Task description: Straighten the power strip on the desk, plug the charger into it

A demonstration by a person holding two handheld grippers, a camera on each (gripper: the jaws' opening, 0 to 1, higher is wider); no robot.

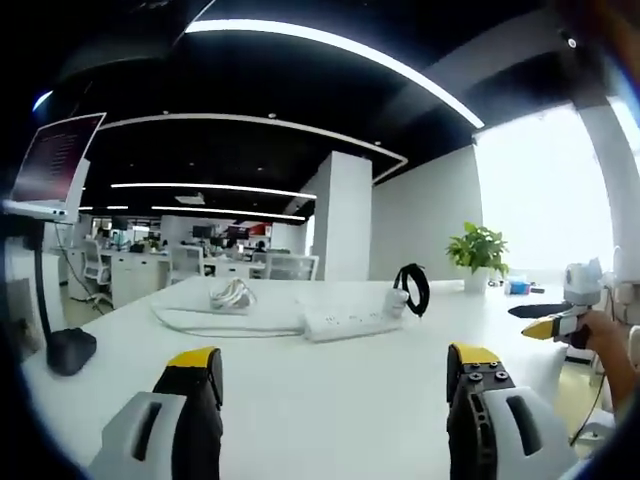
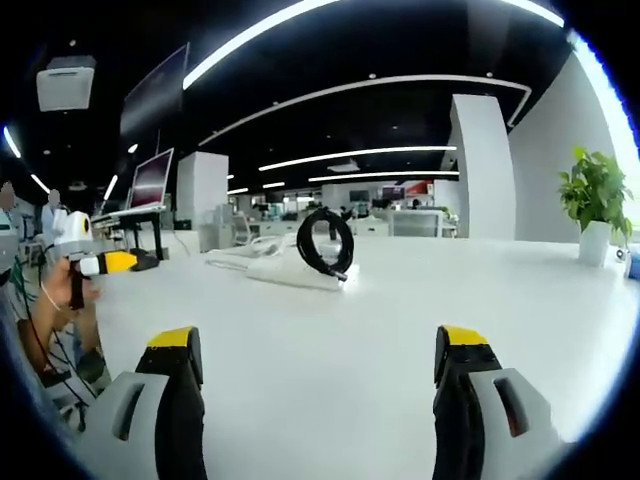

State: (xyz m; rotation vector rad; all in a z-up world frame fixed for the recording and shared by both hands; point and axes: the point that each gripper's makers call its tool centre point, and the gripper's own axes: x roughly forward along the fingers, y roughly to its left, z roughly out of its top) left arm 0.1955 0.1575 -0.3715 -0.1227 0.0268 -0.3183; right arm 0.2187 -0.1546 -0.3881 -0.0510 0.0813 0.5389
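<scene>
Well, both tongs, left (image 1: pixel 335 385) and right (image 2: pixel 318 370), gape empty.

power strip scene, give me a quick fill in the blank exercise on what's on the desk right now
1. The power strip lies on a desk whose colour is ____.
2. In the right gripper view, the coiled cable standing beside the strip is ____ in colour.
3. The left gripper has its jaws ____, with nothing between them.
4. The potted plant has ____ leaves.

Missing words: white; black; open; green
</scene>
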